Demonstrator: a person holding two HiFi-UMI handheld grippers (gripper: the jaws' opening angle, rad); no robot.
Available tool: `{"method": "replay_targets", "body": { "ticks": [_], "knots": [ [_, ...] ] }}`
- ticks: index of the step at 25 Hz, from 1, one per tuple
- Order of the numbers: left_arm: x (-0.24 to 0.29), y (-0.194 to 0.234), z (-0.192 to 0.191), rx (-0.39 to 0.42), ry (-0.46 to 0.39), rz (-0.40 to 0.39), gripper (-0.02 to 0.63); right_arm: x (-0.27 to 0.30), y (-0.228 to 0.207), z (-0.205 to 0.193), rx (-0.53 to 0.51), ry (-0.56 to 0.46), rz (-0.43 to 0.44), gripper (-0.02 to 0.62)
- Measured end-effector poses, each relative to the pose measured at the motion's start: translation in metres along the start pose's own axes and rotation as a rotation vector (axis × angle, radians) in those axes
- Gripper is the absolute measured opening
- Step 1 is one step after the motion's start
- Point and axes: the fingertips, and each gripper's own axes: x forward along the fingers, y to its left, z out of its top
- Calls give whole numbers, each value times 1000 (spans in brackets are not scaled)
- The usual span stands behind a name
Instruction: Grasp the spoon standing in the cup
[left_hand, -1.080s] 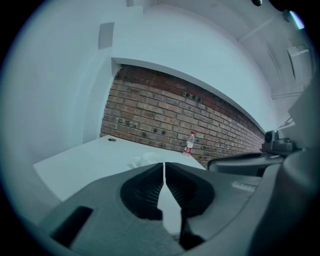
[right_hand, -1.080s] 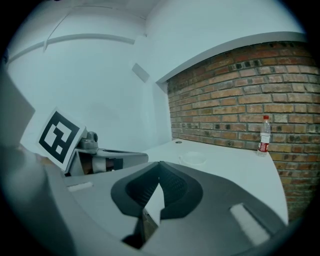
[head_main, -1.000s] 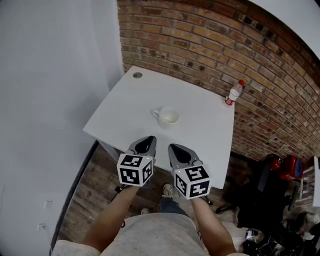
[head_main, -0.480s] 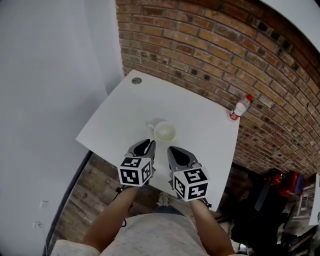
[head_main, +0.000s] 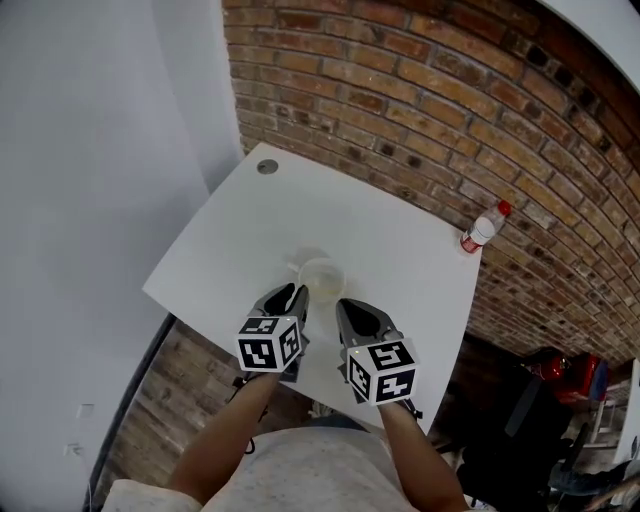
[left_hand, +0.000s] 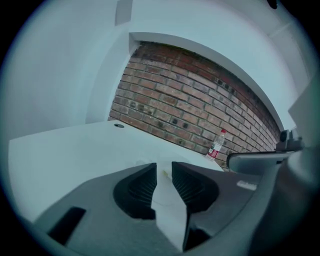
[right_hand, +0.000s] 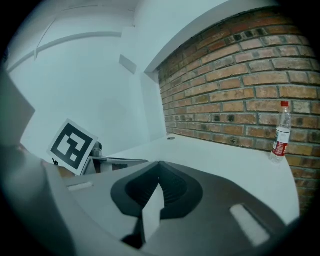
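Now the left gripper (left_hand: 163, 168) is opening its jaws, with only a strip of bare table showing through the gap and nothing held. The right gripper (right_hand: 159, 167) is holding its jaws closed tip to tip on nothing. Both are hovering side by side over the near edge of the table (head_main: 250, 235), and the cup (head_main: 321, 277) is sitting on it just beyond their tips, roughly between the two. The cup is looking pale and smeared in the head view, so its contents, the spoon included, are not showing clearly. In the left gripper view the jaws are covering that spot apart from a faint yellowish fleck in the gap. A bottle (head_main: 483, 227) with a red cap is standing upright at the far right corner, well apart from the cup, beside the brick wall (head_main: 420, 90). A round hole (head_main: 267, 166) is marking the far left corner. A white wall (head_main: 90, 200) is flanking the table on the left, and wood floor (head_main: 185, 385) is showing below its near edge.
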Motion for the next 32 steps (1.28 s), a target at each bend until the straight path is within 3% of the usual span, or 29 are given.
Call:
{"method": "replay_targets", "body": {
  "ticks": [3, 7, 16, 32],
  "knots": [
    [6, 0, 0, -28, 8, 4, 87, 3, -4, -3, 5, 10, 7, 6],
    [8, 0, -1, -20, 24, 29, 13, 5, -10, -6, 10, 20, 10, 6],
    [7, -12, 7, -2, 10, 1, 5, 4, -14, -6, 20, 16, 13, 6],
    [-64, -28, 49, 86, -143, -81, 5, -23, 31, 1, -2, -39, -1, 6]
  ]
}}
